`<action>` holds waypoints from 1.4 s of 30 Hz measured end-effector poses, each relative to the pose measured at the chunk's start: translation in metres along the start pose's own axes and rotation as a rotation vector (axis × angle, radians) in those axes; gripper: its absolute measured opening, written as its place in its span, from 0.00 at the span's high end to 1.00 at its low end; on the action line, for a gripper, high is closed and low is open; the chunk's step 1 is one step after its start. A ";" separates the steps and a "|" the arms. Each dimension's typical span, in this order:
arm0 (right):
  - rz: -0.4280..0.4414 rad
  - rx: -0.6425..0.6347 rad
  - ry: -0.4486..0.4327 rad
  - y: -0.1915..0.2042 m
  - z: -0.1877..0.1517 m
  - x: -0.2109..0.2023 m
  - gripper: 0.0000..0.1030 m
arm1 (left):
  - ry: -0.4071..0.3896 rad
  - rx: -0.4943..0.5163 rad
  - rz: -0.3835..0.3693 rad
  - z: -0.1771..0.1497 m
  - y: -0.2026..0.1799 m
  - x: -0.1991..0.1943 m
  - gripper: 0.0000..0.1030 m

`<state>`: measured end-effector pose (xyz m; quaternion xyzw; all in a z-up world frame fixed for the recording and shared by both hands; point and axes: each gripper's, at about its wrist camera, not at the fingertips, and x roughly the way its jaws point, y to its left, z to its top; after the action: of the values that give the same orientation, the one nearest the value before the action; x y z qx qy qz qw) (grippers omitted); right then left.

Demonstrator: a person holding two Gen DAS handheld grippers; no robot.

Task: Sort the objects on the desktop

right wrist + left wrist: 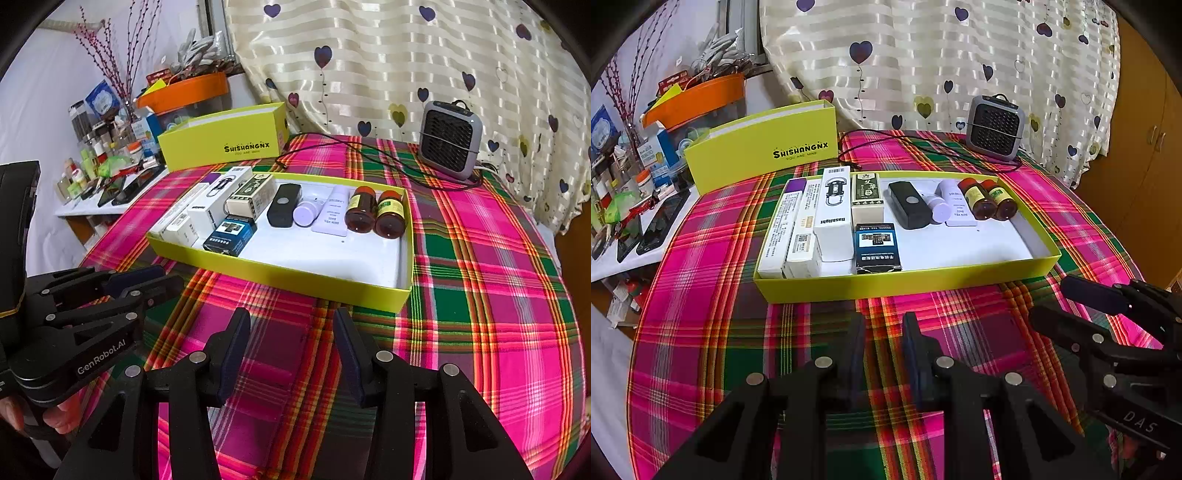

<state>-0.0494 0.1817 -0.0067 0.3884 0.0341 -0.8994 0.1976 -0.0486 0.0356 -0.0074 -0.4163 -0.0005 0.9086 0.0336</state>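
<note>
The landmark here is the shallow yellow tray (pixel 905 284) on the plaid cloth (pixel 701 258), and nearly everything the task concerns already lies inside it. Against its far-left wall stand the white cartons (pixel 798 229), packed side by side, probably so that the long boxes share one edge; the blue box (pixel 877 247) sits just in front of them. Toward the tray's far-right corner lie the black case (pixel 910 205), a lilac-capped tube (pixel 940 206), a white tube (pixel 956 206) and two brown bottles (pixel 990 199), laid flat in a row, likely so round things stay put. The near-right part of the tray is bare. Both grippers hang on the near side of the tray, over the cloth and apart from it: the left gripper (pixel 882 354) has its jaws narrowly parted and grips nothing, while the right gripper (pixel 291 354) stands wide apart, also with nothing between its pads. The sorting looks finished or close to it. Beyond the tray's far edge stand the yellow lid (pixel 764 147) and a grey heater (pixel 995 127).
</note>
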 end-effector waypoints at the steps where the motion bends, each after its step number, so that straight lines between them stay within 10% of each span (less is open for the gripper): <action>1: -0.001 -0.001 0.000 0.000 0.000 0.000 0.53 | 0.000 -0.001 -0.001 0.000 0.001 0.000 0.79; 42: -0.009 -0.010 0.017 0.001 0.002 0.009 0.53 | 0.027 0.009 -0.019 0.000 -0.001 0.018 0.82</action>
<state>-0.0559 0.1770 -0.0110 0.3946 0.0420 -0.8968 0.1954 -0.0601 0.0376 -0.0207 -0.4282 0.0001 0.9026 0.0444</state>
